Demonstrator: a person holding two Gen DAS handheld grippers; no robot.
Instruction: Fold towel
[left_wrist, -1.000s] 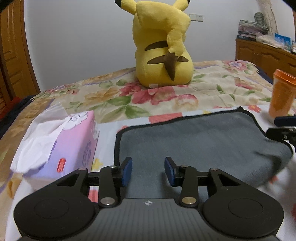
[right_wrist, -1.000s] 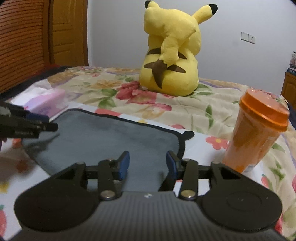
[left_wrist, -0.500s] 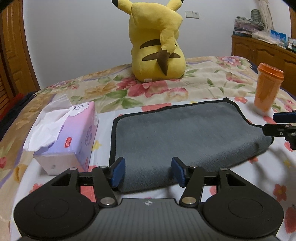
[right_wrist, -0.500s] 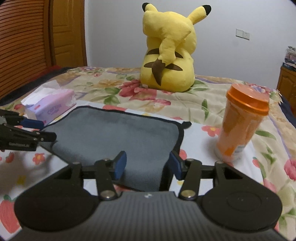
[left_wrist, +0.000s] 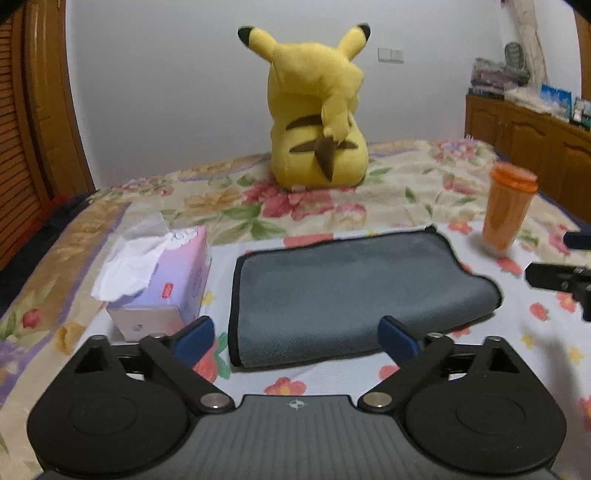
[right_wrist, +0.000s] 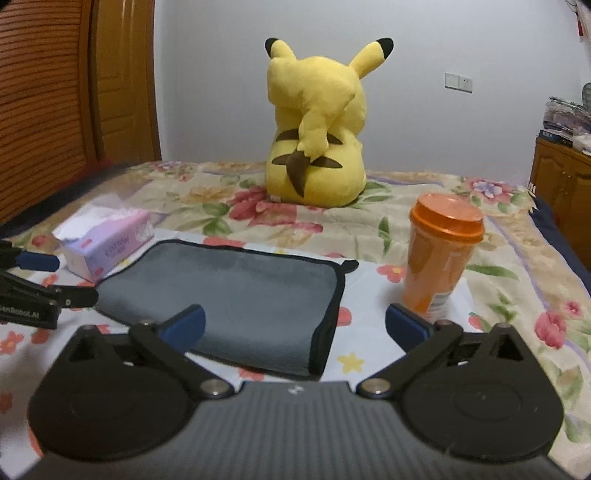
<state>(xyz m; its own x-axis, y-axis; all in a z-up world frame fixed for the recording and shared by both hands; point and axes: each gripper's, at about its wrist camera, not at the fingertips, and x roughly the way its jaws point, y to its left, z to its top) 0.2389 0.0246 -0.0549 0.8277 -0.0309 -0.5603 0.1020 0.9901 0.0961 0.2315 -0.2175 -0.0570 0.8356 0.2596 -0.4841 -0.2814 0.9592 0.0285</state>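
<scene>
The grey plush towel w/ black trim (left_wrist: 354, 291) lies flat on the floral-sheet bed (left_wrist: 406, 184), centre of scene, btwn the pink tissue box (left_wrist: 173, 280) on its left and the orange lidded plastic cup (right_wrist: 439, 258) to its right. It looks already doubled: right edge in the left wrist view is a rounded fold, left and near edges show the trim stacked in layers. So at least one fold seems done; can't tell if more is meant. Left gripper (left_wrist: 295, 339) hangs above the near edge, jaws wide apart, holding nothing. Right gripper (right_wrist: 295, 325) likewise spread wide and empty, over the towel's near right corner. Neither touches cloth. Yellow plush toy (right_wrist: 317, 125) sits at the far side, well apart. Left to do, prob.: either another fold or nothing.
</scene>
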